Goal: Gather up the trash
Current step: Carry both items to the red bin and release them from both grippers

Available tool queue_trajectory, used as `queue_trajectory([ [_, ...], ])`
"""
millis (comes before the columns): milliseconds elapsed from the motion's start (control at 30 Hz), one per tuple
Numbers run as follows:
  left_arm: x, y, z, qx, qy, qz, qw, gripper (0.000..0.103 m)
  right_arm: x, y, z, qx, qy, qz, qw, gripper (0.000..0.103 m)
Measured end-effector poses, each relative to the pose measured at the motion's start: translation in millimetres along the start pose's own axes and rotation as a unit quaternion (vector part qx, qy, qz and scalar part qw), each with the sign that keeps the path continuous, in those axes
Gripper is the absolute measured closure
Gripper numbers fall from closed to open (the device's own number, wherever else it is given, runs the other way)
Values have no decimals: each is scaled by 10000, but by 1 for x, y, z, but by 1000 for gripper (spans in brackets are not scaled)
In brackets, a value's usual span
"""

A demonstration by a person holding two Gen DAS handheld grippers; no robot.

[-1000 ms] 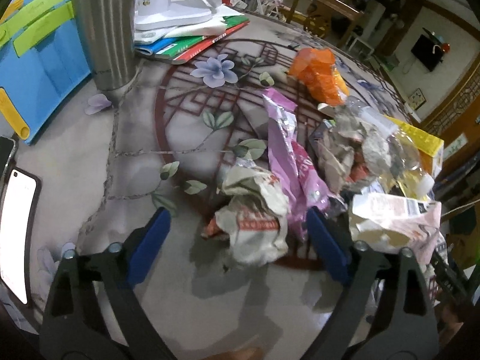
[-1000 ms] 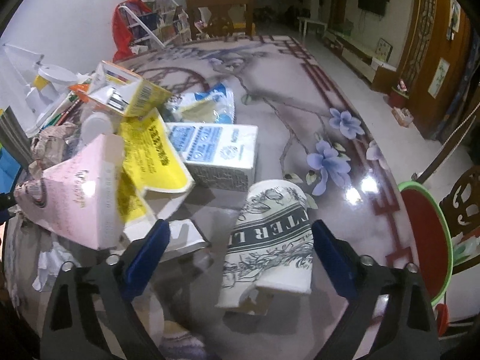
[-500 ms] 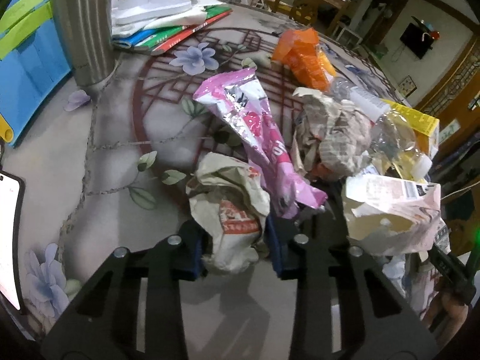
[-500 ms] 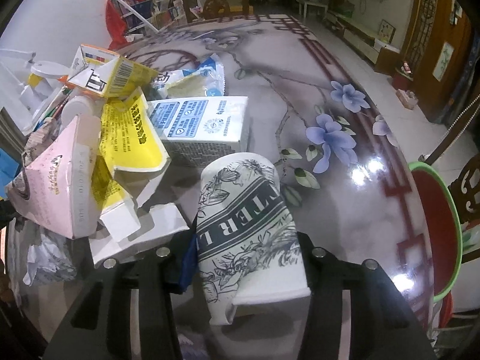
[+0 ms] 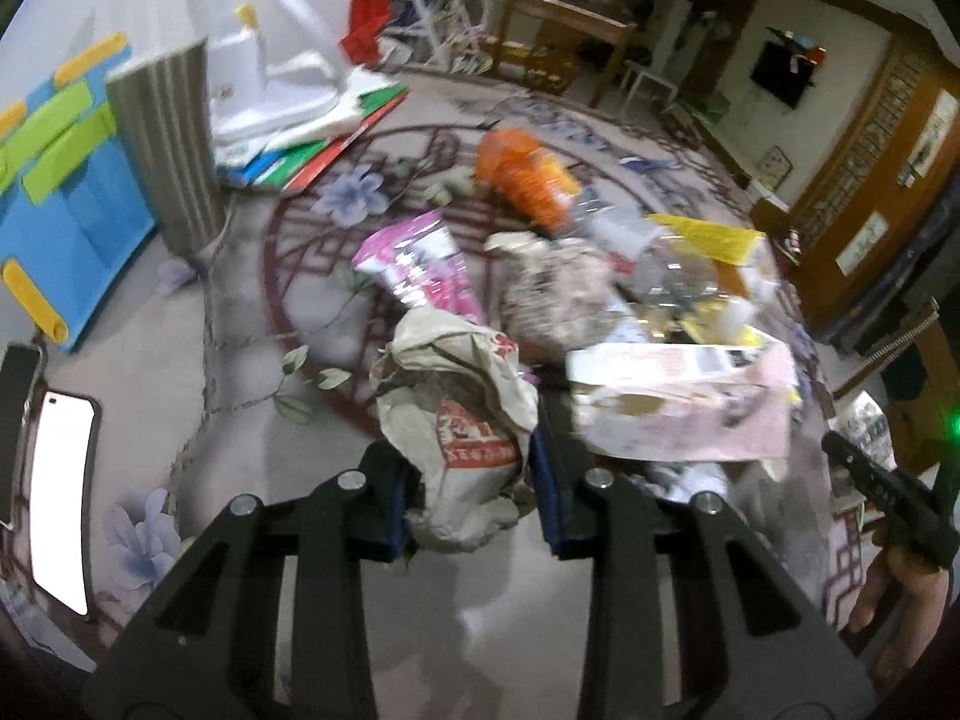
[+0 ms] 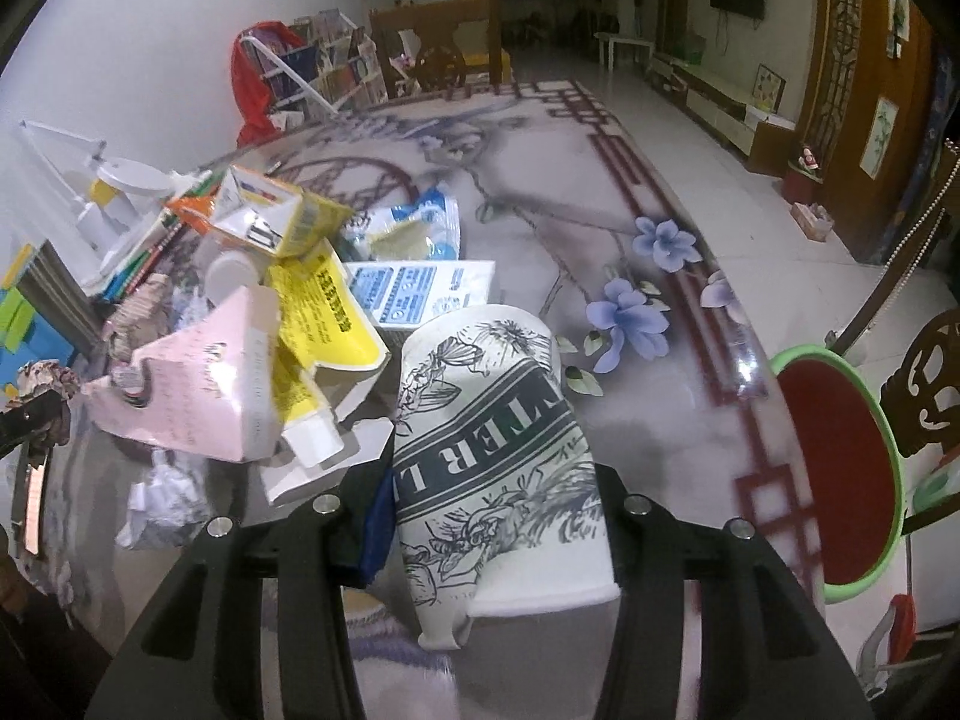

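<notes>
Trash covers the flower-patterned counter [image 5: 198,396] as both grippers take hold of a piece each. Low in the centre of the left wrist frame, the left gripper [image 5: 471,489] is clenched on a crumpled paper wrapper [image 5: 462,414], its jaws having just closed on it, the blue pads pressing its lower sides. Behind it, toward the middle and right of that frame, lie a pink foil packet [image 5: 420,267], an orange bag [image 5: 528,177] and a torn pink carton [image 5: 684,402]. In the lower centre of the right wrist frame, the right gripper [image 6: 492,516] has likewise just closed and grasps a printed paper cup [image 6: 492,420] lying on its side, squeezed across its body near the rim. A heap of flattened cartons, among them a yellow box [image 6: 324,318] and a blue-and-white carton [image 6: 420,291], sits at left of that frame.

Both pieces look light and soft. The wrapper probably crushes further under pressure and could slip out, so a hold across its thickest bunched part seems safest. The cup likely buckles rather than breaks, and its stiffer rolled rim gives the firmest purchase.
</notes>
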State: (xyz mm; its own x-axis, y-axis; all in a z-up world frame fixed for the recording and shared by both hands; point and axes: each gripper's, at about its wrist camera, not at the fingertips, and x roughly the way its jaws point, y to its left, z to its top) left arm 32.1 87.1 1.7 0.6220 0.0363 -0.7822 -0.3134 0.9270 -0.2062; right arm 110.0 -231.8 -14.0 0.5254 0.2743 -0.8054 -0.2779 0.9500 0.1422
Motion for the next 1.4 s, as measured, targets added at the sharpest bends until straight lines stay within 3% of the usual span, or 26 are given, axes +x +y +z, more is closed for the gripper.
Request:
queue_trajectory([
  [367, -28, -63, -8, 673, -94, -601, 9959, 72, -50, -20, -1, 117, -423, -134, 9989, 57],
  [567, -28, -120, -15, 1210, -23, -1022, 9874, 72, -69, -42, -5, 255, -549, -260, 9978, 57],
  [933, -13, -230, -10, 1965, 81, -1797, 9639, 72, -84, -106, -1, 594, -667, -577, 9943, 57],
  [1400, 27, -370, -27, 2779, 534, -2741, 9191, 71, -89, -206, -6, 1285, -601, -955, 9853, 57],
])
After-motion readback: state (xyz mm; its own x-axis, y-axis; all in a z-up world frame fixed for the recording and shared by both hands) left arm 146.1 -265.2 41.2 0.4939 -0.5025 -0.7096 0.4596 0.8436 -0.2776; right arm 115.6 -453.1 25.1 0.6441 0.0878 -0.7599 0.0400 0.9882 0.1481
